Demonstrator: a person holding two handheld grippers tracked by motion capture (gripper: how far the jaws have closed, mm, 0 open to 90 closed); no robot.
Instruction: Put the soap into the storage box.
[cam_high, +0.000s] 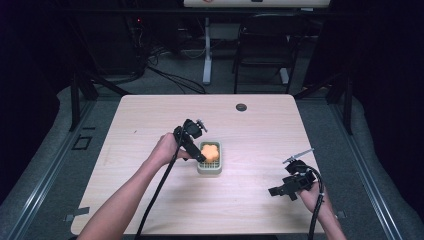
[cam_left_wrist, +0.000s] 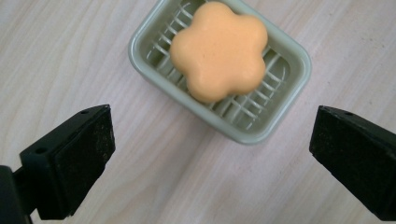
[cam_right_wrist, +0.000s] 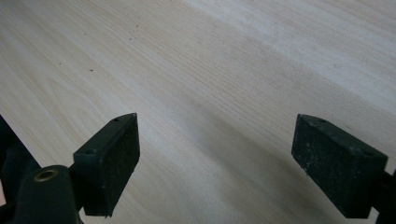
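- High view: left tongs (cam_high: 204, 156) at the near-left edge of the soap dish (cam_high: 210, 168), mid-tabletop (cam_high: 150, 120); right tongs (cam_high: 284, 191) well apart, near the right front corner.
- Left gripper view: jaws wide, nothing between the pads (cam_left_wrist: 84, 161); orange flower-shaped soap (cam_left_wrist: 218, 50) lying flat on the ribbed grid of the pale green soap dish (cam_left_wrist: 243, 133), off-centre toward one end.
- Right gripper view: jaws wide, empty, above bare wood (cam_right_wrist: 224, 70).
- Step in hand, judged: soap placed in the dish, release complete; placement looks done.
- Next move, judged: lift left tongs straight clear of the dish rim, avoiding a nudge to the light dish or a drag on the soap.
- Surroundings: round cable port (cam_high: 241, 107) near the far edge; chair (cam_high: 262, 45) and stand leg (cam_high: 206, 55) on the floor beyond.
- Obstructions: none between the tongs and the dish; trailing cable (cam_high: 160, 190) running back along the left forearm.
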